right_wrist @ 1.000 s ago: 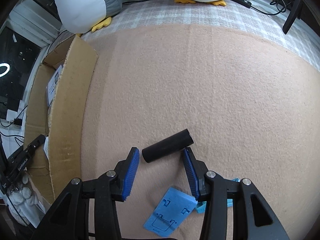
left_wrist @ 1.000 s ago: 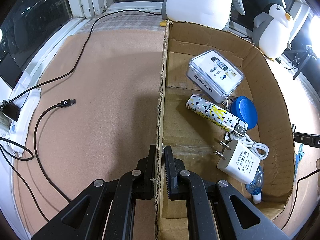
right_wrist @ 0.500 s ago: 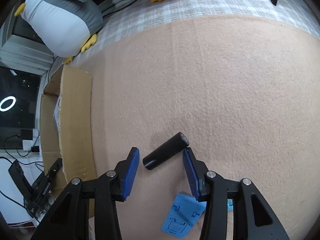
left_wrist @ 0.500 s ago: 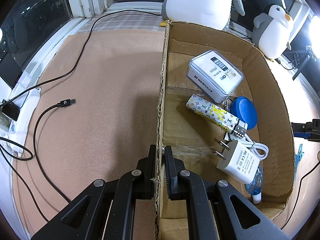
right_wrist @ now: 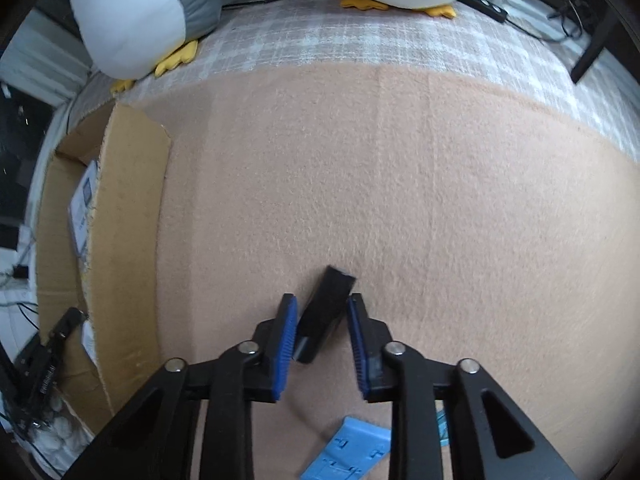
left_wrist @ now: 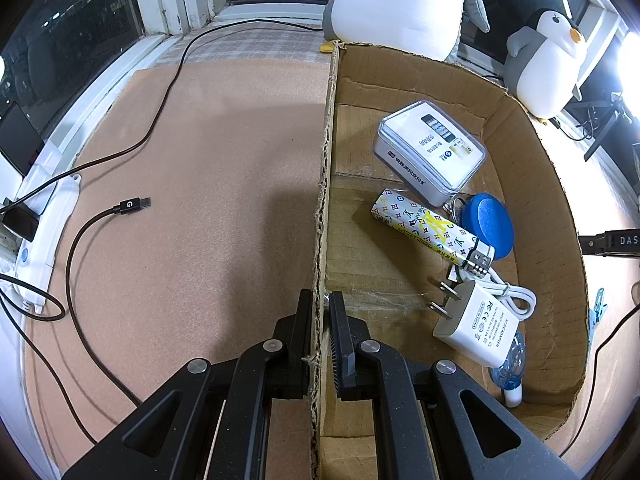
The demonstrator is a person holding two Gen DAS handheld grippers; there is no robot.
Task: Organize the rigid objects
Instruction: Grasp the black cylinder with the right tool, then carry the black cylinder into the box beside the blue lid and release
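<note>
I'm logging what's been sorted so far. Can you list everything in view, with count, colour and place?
cardboard box: 1, brown, on the mat
clear case: 1, white inside, in the box
patterned lighter: 1, white, mid box
round disc: 1, blue, beside the lighter
charger plug: 1, white, near end of the box
black cylinder: 1, on the mat
blue plastic piece: 1, on the mat
USB cable: 1, black, left of the box
plush penguins: 2, grey and white, behind the box
left claw: shut on the box wall
right claw: blue pads, closing around the cylinder
</note>
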